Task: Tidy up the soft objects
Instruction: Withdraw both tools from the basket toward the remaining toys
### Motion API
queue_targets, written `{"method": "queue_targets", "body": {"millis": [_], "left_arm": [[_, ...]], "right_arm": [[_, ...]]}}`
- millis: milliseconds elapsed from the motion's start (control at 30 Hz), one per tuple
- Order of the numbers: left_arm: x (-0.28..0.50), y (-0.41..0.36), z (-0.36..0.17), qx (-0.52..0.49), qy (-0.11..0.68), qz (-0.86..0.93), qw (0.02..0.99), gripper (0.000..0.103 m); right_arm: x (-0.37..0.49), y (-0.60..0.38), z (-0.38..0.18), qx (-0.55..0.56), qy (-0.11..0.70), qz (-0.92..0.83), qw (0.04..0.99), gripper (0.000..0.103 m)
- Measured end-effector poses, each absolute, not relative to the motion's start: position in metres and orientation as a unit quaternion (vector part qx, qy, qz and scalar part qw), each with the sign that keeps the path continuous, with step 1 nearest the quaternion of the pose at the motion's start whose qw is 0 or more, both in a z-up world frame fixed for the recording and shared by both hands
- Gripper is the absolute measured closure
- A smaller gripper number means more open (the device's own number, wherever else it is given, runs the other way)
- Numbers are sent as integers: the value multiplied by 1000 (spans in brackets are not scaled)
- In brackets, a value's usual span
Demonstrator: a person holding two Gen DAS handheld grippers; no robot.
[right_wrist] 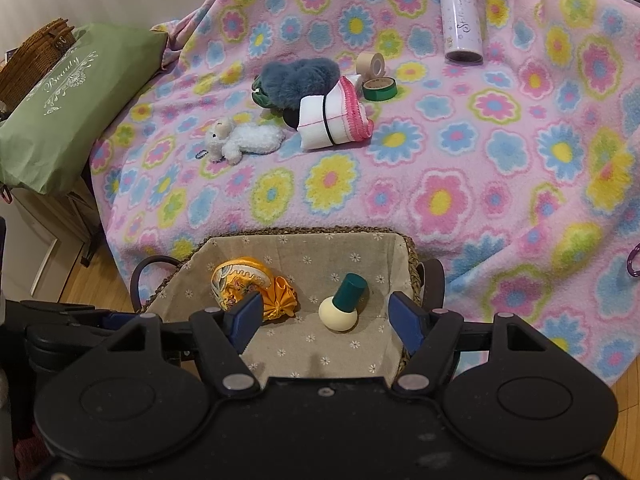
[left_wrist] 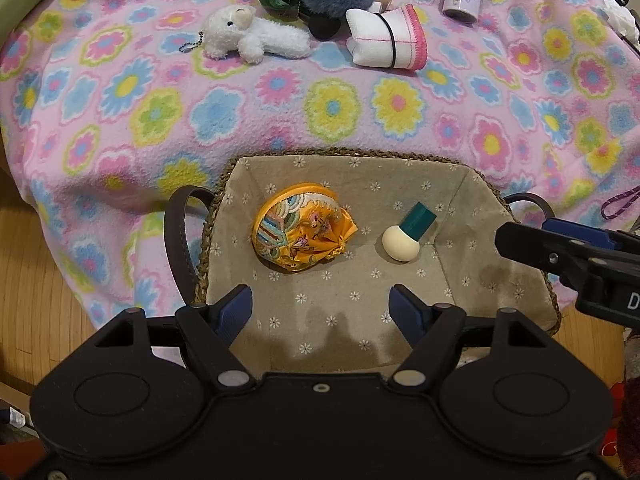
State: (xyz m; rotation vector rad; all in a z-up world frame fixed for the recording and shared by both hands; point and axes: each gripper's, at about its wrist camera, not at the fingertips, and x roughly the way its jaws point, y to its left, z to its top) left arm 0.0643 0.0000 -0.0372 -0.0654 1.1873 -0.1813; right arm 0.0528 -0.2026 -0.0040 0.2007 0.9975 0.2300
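Both the left gripper [left_wrist: 320,306] and right gripper [right_wrist: 326,318] hang wide open and empty over the lined basket [left_wrist: 452,184] by the blanket's [left_wrist: 280,120] edge. Inside lie 2 items, apart: pouch [left_wrist: 298,232] and sponge [left_wrist: 404,240]. The lamb [left_wrist: 256,36] and rolled cloth [left_wrist: 390,40] lie farther back on the blanket.
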Motion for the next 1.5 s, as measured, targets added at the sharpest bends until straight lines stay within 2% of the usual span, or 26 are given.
{"method": "queue_targets", "body": {"millis": [1500], "left_arm": [[90, 4, -28, -21, 520, -79, 850, 32]], "right_arm": [[84, -203, 2, 93, 449, 104, 883, 30]]}}
